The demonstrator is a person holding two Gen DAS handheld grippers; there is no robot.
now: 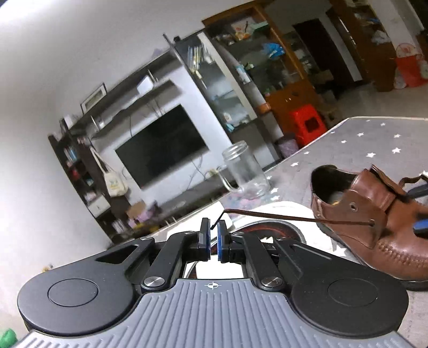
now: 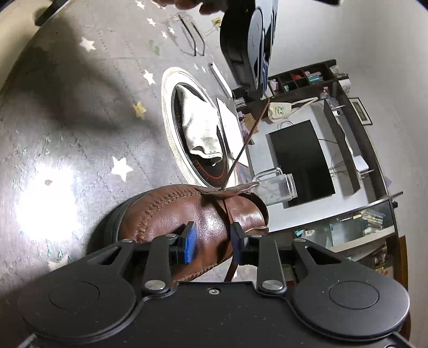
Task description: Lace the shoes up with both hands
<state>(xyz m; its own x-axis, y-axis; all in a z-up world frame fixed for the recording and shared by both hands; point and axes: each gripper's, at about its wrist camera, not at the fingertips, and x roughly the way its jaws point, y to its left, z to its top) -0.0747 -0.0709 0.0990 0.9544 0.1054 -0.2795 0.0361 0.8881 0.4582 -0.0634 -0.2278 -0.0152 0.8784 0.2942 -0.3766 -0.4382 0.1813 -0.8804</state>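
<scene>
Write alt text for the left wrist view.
The left gripper, shut, pinches the tip of a brown shoelace that runs taut to an eyelet of a brown leather shoe on a star-patterned table. A clear glass jar stands behind.

The shoe [image 1: 374, 222] is running off the right edge of the left wrist view, its toe cut away, and in the right wrist view the right gripper [image 2: 214, 241] is covering its near side and sole. The lace [image 1: 294, 216] is vanishing between the left gripper's [image 1: 213, 235] pads, so its tip is hidden. The shelves [image 1: 254, 67] behind are smearing into blur, their contents too small to make out. A hand [image 2: 187, 5] is being clipped by the top edge. The cloth [image 2: 200, 128] is hiding part of the cooktop [image 2: 171, 128].
</scene>
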